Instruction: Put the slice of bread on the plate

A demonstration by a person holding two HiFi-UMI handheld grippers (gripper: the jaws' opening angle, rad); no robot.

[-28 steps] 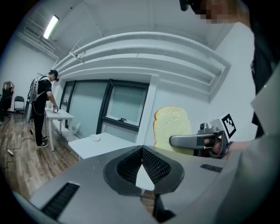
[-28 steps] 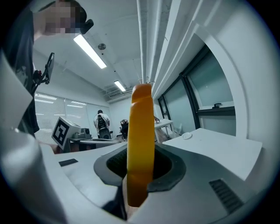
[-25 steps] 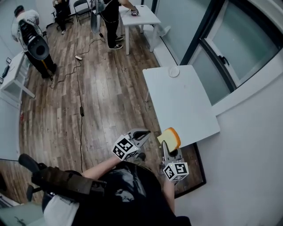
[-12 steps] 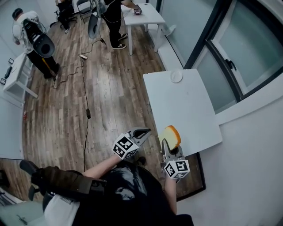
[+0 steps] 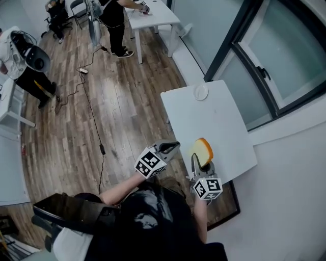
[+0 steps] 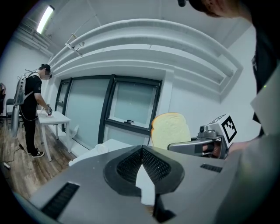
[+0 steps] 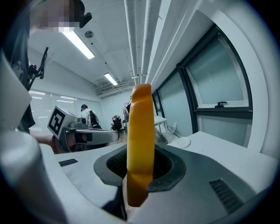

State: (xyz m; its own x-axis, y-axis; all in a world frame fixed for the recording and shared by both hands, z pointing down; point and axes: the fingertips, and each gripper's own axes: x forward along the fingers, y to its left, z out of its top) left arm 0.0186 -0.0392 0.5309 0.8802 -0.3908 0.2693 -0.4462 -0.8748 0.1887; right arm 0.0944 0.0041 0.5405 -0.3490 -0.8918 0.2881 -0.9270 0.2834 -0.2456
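Observation:
A slice of bread (image 5: pixel 202 151) with an orange-brown crust stands on edge in my right gripper (image 5: pixel 199 161), which is shut on it. It hangs over the near end of the white table (image 5: pixel 219 127). The small white plate (image 5: pixel 201 92) sits at the table's far end. The right gripper view shows the bread (image 7: pixel 140 148) edge-on between the jaws, with the plate (image 7: pixel 183 142) beyond it. My left gripper (image 5: pixel 172 148) is shut with nothing in it, just left of the table's near corner. In the left gripper view the bread (image 6: pixel 170 131) shows to the right and the plate (image 6: pixel 101 148) ahead.
A window wall (image 5: pixel 275 66) runs along the table's right side. A dark mat (image 5: pixel 230 199) lies under the near end. A black cable (image 5: pixel 91 112) trails across the wooden floor at left. People stand by another white table (image 5: pixel 153 15) at the far end.
Both grippers have moved forward toward the table, and the bread has come from beside the near corner to over the table's near end. Neither gripper's jaws have changed.

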